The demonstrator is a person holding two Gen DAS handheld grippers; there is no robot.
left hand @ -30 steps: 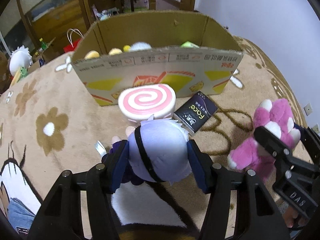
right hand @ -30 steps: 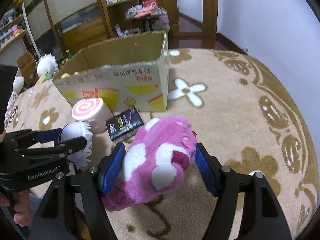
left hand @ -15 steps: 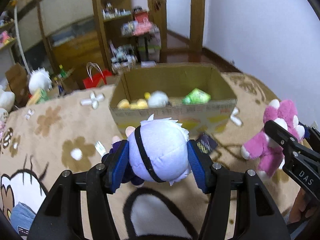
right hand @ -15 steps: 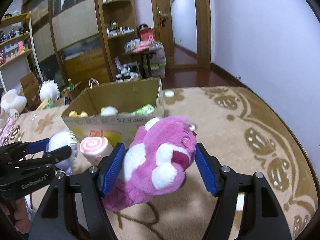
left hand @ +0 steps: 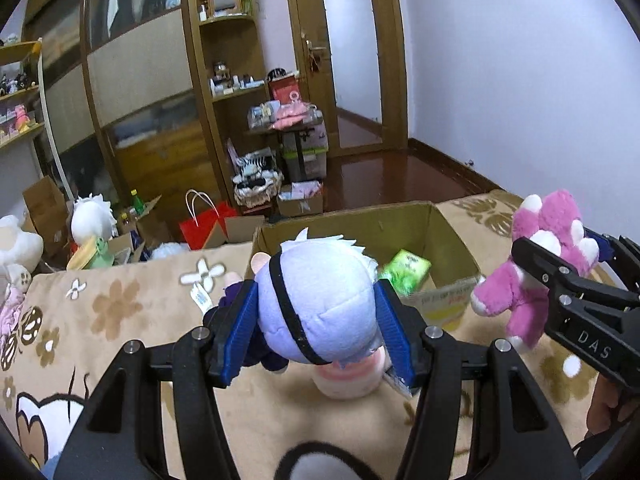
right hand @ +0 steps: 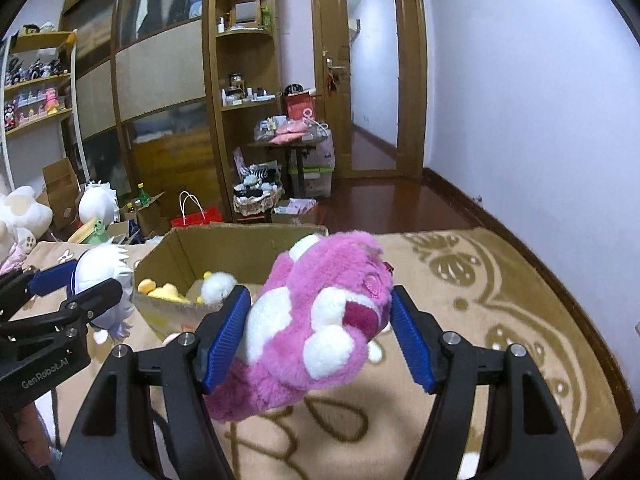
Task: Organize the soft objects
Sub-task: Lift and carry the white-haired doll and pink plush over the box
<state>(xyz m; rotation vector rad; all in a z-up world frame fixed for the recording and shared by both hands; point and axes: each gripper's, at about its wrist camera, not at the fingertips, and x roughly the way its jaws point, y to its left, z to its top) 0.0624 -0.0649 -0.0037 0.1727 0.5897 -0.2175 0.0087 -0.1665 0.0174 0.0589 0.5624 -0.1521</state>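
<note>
Gripping a lavender-headed plush doll between its blue pads, the left claw holds it off the beige patterned carpet, just near of the open cardboard box. To its right, the right claw is clamped on a pink plush bear, also raised above the carpet.

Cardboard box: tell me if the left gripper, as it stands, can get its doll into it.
Probably yes. The left gripper holds the pale-haired doll lifted just short of the cardboard box, whose top is open. Only small toys and a green packet lie inside, and the right gripper's pink plush hangs off to the side.
</note>
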